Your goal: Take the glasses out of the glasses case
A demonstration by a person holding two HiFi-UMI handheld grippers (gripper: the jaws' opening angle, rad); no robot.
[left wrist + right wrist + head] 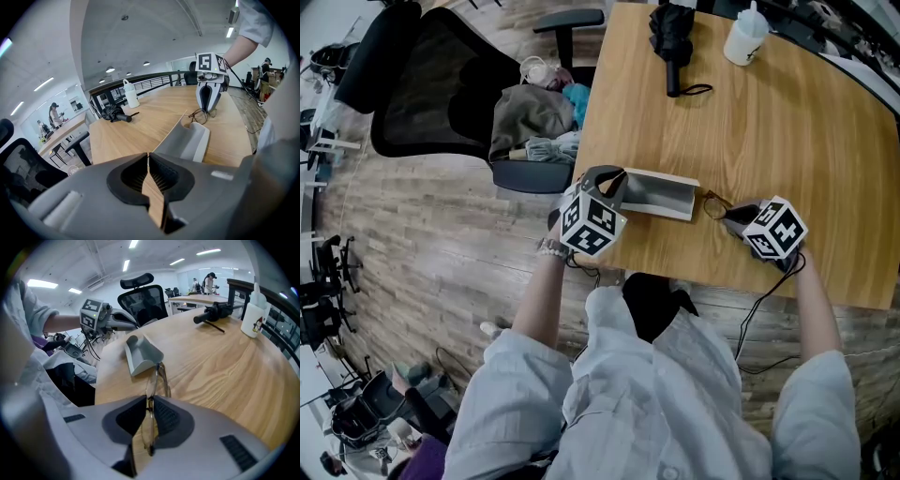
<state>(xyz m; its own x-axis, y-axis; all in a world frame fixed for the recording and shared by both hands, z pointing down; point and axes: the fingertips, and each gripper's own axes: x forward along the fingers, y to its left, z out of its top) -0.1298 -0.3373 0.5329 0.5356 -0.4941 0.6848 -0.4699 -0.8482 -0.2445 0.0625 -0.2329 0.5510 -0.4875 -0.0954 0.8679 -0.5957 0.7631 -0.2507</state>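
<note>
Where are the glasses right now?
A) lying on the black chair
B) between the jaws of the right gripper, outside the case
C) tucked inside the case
B: the glasses sit between the jaws of the right gripper, just in front of the open grey case.
</note>
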